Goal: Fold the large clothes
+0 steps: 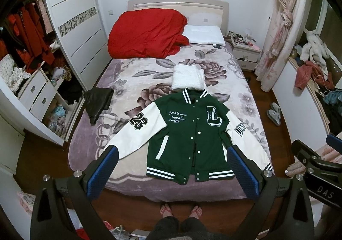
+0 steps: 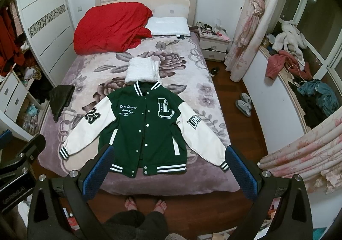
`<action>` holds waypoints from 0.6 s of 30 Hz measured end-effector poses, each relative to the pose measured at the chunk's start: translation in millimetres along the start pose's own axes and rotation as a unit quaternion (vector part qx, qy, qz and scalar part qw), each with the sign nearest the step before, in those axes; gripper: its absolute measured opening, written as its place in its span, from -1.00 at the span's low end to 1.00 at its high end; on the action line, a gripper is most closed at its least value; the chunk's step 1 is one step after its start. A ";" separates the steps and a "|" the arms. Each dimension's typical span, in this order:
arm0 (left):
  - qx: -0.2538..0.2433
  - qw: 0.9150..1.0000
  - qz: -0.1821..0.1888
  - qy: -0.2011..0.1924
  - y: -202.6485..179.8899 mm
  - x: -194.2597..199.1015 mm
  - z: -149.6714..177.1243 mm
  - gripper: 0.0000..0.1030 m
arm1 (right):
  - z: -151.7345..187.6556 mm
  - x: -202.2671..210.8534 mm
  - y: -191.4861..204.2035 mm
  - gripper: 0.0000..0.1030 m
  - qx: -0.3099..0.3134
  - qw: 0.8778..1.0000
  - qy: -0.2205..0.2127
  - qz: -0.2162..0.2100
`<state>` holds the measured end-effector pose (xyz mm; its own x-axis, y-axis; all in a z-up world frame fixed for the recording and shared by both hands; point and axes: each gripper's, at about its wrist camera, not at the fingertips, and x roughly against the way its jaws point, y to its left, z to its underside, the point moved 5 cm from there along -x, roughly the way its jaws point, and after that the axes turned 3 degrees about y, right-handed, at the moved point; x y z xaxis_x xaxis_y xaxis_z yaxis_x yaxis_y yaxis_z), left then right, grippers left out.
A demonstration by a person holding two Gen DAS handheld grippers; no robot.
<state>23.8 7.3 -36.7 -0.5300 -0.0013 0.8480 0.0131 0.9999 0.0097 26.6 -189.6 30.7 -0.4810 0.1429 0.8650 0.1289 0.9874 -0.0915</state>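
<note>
Two grippers: both held high above the foot of the bed, fingers spread wide, nothing between them.
Left gripper [image 1: 173, 167]: blue pads gaping, empty, well above the jacket hem.
Right gripper [image 2: 168, 165]: same story, jaws wide apart, holding nothing.
Varsity jacket [image 2: 145, 120]: green body, white sleeves, flat and face up on the floral blanket [image 2: 192, 99], snapped shut, sleeves angled out, collar toward the headboard.
White folded garment [image 2: 142, 71]: just beyond the collar, touching it.
Black garment [image 2: 61, 99]: at the bed's left edge.
Red duvet [image 2: 111, 28]: bunched at the head, beside the white pillow [image 2: 168, 26].
Person's feet [image 2: 145, 204]: on the wood floor at the bed's foot.
</note>
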 end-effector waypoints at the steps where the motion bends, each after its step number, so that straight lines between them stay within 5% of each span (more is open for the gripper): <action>1: -0.001 1.000 0.000 0.000 -0.8 -0.6 -0.1 1.00 | 0.0 -0.5 0.7 1.00 0.001 1.000 0.000 0.001; 18: 0.001 1.000 0.000 -0.003 15.1 -0.7 -15.2 1.00 | 2.9 1.2 4.3 1.00 0.000 1.000 0.000 -0.001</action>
<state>37.3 22.1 -29.1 -0.5352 -0.0007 0.8447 0.0118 0.9999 0.0083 24.0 -185.0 29.9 -0.4819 0.1407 0.8648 0.1276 0.9878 -0.0896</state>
